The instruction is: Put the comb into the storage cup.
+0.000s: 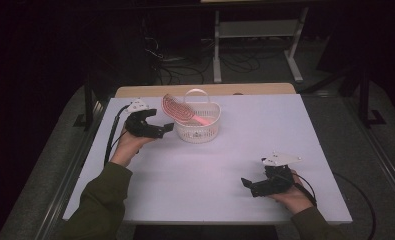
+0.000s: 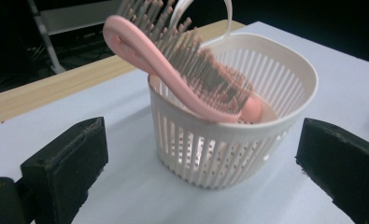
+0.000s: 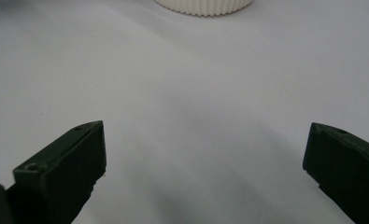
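Near the right front edge of the white table, the right gripper rests with its 2 jaws spread wide and nothing between them. Farther off at the left, the left gripper is released, just beside the white basket. The pink hairbrush leans in that basket, handle down, head tilted left over the rim.
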`<action>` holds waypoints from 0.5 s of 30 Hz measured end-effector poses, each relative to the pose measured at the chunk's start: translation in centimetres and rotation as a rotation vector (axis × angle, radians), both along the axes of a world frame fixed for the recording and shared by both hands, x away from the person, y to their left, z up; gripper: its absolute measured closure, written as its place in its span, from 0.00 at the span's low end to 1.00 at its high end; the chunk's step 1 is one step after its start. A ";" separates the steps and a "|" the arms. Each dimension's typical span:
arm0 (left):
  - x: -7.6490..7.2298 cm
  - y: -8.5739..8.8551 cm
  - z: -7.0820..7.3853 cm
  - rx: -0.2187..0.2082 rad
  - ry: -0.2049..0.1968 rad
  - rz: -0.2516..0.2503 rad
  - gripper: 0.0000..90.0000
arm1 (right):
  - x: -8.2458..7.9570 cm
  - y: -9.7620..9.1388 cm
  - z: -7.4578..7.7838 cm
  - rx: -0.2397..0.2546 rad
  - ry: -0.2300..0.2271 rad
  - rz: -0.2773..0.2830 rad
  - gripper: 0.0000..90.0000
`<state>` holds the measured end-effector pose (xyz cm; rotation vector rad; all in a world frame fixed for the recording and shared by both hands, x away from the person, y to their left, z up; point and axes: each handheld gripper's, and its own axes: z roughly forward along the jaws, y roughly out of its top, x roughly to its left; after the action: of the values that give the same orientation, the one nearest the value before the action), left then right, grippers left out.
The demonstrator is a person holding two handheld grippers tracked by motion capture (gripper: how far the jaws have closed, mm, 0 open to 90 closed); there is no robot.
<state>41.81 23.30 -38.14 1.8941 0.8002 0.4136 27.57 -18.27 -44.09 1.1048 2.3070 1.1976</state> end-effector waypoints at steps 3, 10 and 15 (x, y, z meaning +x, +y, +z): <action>-0.6 0.1 -0.2 0.010 -0.005 -0.006 0.02 | 0.0 0.0 0.0 -0.001 0.000 0.002 0.00; -1.8 0.6 -0.7 0.031 0.007 -0.024 0.01 | 0.0 0.1 0.0 0.000 0.000 0.001 0.00; -2.7 0.7 -1.0 0.046 0.019 -0.054 0.00 | 0.0 0.1 0.0 -0.002 0.002 0.001 0.00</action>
<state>39.15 24.03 -39.14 1.9605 0.7557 0.3844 27.53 -18.14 -44.09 1.1040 2.3100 1.1945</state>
